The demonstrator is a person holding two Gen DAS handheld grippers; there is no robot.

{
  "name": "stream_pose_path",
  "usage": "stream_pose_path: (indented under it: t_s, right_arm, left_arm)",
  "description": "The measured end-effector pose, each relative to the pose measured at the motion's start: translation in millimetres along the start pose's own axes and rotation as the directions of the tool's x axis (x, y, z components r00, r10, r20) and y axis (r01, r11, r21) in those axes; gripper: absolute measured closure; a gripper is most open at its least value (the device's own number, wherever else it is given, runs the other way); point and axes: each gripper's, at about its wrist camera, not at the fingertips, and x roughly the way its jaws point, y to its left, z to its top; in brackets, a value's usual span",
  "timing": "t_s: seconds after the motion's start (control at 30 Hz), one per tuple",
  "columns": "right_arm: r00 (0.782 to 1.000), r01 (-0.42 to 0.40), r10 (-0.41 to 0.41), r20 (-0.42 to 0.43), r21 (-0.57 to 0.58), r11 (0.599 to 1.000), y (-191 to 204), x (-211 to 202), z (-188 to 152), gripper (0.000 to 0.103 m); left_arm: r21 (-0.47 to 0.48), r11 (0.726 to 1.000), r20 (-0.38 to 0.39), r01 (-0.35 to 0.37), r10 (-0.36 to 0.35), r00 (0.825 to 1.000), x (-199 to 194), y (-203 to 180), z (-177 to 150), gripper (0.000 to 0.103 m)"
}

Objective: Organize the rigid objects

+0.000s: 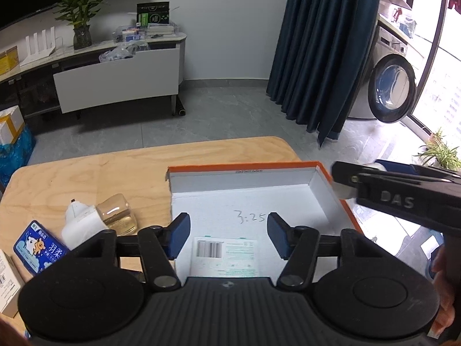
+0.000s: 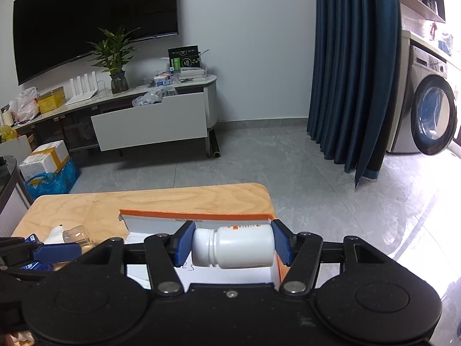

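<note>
White bottle point(image 2: 233, 248) sideways, pinched between right gripper point(image 2: 233, 245) jaws

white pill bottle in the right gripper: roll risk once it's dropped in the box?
Likely yes: the white bottle is round and held sideways, cap to base, so released on the flat floor of the orange-edged box it could roll. The box walls should stop it. Looks like rigid plastic, probably light.

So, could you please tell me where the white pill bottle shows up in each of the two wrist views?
Left wrist view: the white pill bottle peeks out at the right edge, mostly hidden by the right gripper.
Right wrist view: bottom centre, lying sideways, clamped in that gripper's jaws, cap to the left.
Shared landmark: the orange-edged box on the wooden table.
</note>
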Motion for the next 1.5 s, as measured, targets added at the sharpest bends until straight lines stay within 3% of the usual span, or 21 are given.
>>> stream_pose_path:
  t_s: [0.13,0.23,0.27,0.33,0.43,0.53,0.67,0.87,1.07,1.5]
  right_arm:
    - [1.0,-0.004,0.004,0.0,0.018,1.0,-4,-3,-7,0.033]
    - [1.0,-0.005,0.006,-0.005,0.017,1.0,-3,-2,-11,0.033]
    - [1.0,-0.008,0.008,-0.007,0.02,1.0,-3,-2,-12,0.033]
    - [1.0,-0.013,0.013,-0.013,0.025,1.0,-3,0,-16,0.033]
    - [1.0,-0.017,0.017,-0.023,0.026,1.0,-2,2,-19,0.033]
    - [0.999,-0.018,0.019,-0.025,0.027,0.999,-3,1,-21,0.033]
    - [1.0,-0.015,0.015,-0.021,0.028,1.0,-5,-1,-21,0.033]
    - [1.0,-0.019,0.019,0.012,0.028,0.999,-6,-8,-10,0.033]
    - [0.999,-0.016,0.015,0.037,0.027,1.0,-6,-16,0,0.033]
    - [0.997,-0.018,0.016,0.076,0.017,1.0,0,-39,6,0.033]
  left_arm:
    - [-0.019,1.0,-0.012,-0.009,0.009,1.0,0,14,-8,0.038]
    - [-0.021,1.0,-0.039,0.012,-0.013,0.999,4,12,-19,0.024]
    - [-0.007,1.0,-0.049,0.004,-0.004,0.999,6,7,-24,0.016]
    - [0.045,0.999,-0.07,-0.012,0.016,0.997,14,-5,-33,0.009]
    - [0.114,0.993,-0.106,-0.037,0.049,0.993,31,-18,-45,0.01]
    - [0.102,0.994,-0.134,-0.036,0.049,0.99,46,-15,-48,0.031]
    - [0.034,0.999,-0.105,-0.025,0.029,0.994,41,-3,-39,0.032]
    - [0.017,0.999,0.029,-0.049,0.048,0.998,7,-8,-6,0.032]
    - [-0.005,0.999,0.104,-0.033,0.034,0.994,-16,-10,11,0.032]
    - [0.004,0.998,0.153,-0.056,0.054,0.987,-33,-20,15,0.032]
